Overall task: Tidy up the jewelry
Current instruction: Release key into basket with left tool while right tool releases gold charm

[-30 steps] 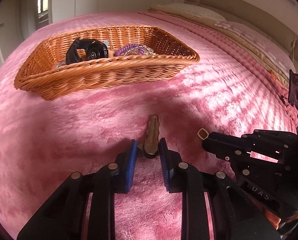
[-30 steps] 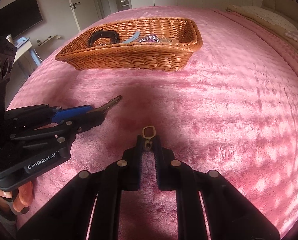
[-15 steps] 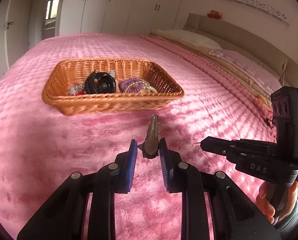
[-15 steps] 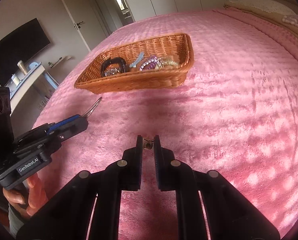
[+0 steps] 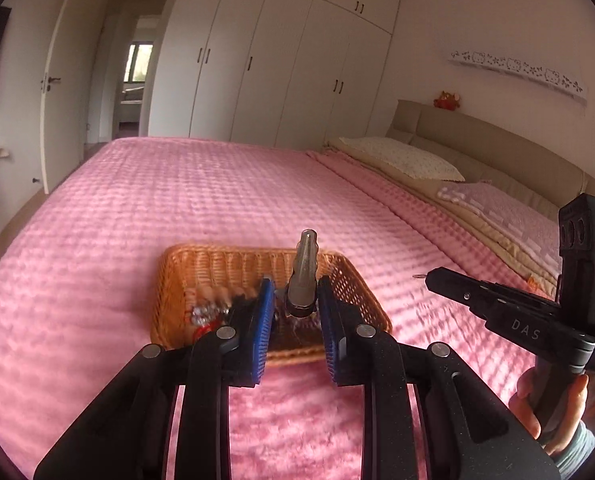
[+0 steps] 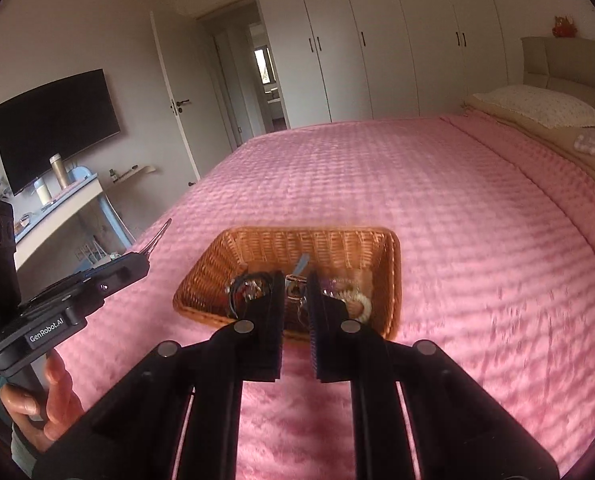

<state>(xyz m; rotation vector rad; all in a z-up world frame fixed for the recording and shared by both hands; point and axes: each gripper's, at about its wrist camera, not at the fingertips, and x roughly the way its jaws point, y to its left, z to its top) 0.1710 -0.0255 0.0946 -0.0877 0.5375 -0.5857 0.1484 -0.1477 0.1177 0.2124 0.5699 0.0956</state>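
A wicker basket (image 5: 217,264) (image 6: 297,244) with several pieces of jewelry lies on the pink bed. My left gripper (image 5: 295,300) is shut on a metal hair clip (image 5: 303,268) and holds it up in the air in front of the basket. It also shows in the right wrist view (image 6: 145,258) with the clip (image 6: 159,234) sticking out. My right gripper (image 6: 297,292) is shut on a small gold pendant (image 6: 294,286), raised above the near side of the basket. It also shows in the left wrist view (image 5: 427,278).
The pink bedspread (image 5: 217,192) spreads all around the basket. Pillows (image 5: 401,158) and a headboard (image 5: 497,140) are at the right. White wardrobes (image 5: 281,64) stand behind the bed. A desk (image 6: 57,208) and a TV (image 6: 57,120) stand left of the bed.
Both grippers have risen well above the bed with their items and tilted up. The basket now sits low in both views, behind the fingertips.
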